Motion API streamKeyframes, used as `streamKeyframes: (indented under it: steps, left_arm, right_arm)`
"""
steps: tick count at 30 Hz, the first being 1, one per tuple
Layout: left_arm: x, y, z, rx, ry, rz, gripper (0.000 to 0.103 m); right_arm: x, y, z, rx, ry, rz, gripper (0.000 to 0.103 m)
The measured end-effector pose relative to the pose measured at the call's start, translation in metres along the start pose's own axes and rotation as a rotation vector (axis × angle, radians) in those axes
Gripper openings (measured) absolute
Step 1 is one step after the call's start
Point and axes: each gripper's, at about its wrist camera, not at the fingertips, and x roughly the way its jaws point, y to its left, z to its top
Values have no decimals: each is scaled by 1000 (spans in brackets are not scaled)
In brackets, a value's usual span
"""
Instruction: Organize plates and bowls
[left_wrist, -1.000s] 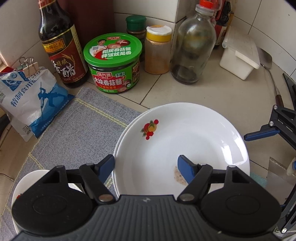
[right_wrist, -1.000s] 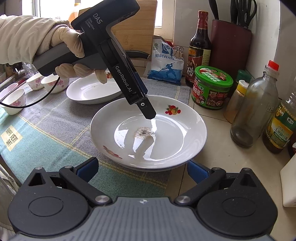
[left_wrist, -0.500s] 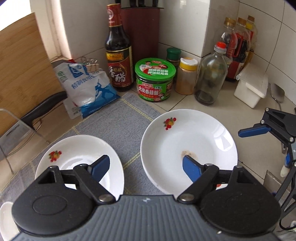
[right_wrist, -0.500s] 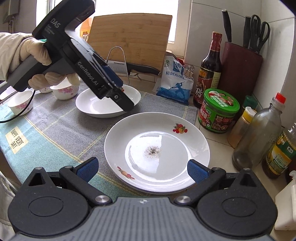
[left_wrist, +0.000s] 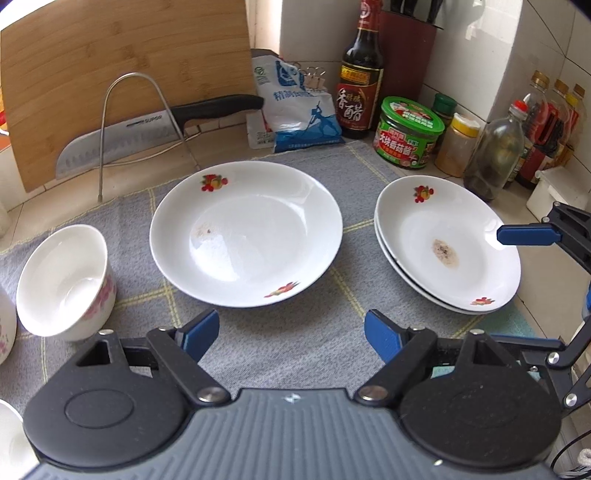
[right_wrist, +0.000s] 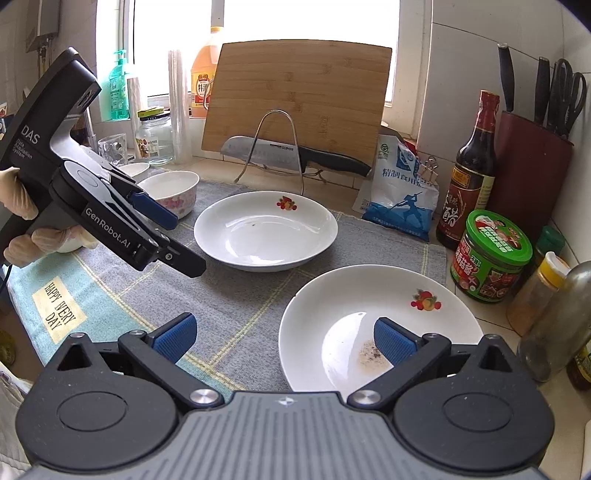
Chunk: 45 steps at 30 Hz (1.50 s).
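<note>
A single white plate (left_wrist: 245, 240) with fruit prints lies on the grey cloth (left_wrist: 288, 343), also in the right wrist view (right_wrist: 266, 229). To its right two stacked plates (left_wrist: 447, 243), the top one with a brown stain, sit at the cloth's edge (right_wrist: 380, 328). A white bowl (left_wrist: 62, 280) with pink flowers stands at the left (right_wrist: 170, 190). My left gripper (left_wrist: 291, 332) is open and empty, just in front of the single plate. My right gripper (right_wrist: 284, 339) is open and empty, its right finger over the stacked plates.
A bamboo cutting board (right_wrist: 299, 99) and a knife (right_wrist: 291, 153) on a wire stand are at the back. A salt bag (left_wrist: 299, 107), vinegar bottle (left_wrist: 360, 74), green-lidded jar (left_wrist: 408, 133) and several bottles line the tiled wall. More bowls sit at the far left (left_wrist: 5, 328).
My left gripper has drawn back and swung left from over the stacked plates to face the single plate. My right gripper has shifted so its right finger is over the stacked plates.
</note>
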Motion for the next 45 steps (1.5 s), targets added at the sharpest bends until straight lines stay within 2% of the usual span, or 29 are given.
streamKeyframes:
  steps: [4, 10, 17, 22, 25, 32, 45]
  left_arm:
    - [9, 13, -12, -28, 1, 20, 86]
    - [33, 30, -22, 2, 3, 58, 86]
    - [55, 37, -20, 61, -22, 31, 87]
    - [66, 36, -14, 90, -56, 4, 98]
    - [70, 34, -14, 112, -64, 3, 103]
    - [71, 32, -13, 77, -63, 30, 103]
    - [79, 31, -8, 19, -96, 84, 103]
  right_arm:
    - [4, 12, 5, 2, 16, -21, 103]
    - [13, 29, 12, 16, 47, -56, 103]
    - [17, 52, 24, 30, 74, -122, 103]
    - [20, 59, 28, 52, 86, -157, 103]
    - [22, 58, 30, 52, 93, -147, 103]
    - [44, 42, 43, 10, 95, -92, 103]
    - [108, -24, 89, 7, 100, 37, 103]
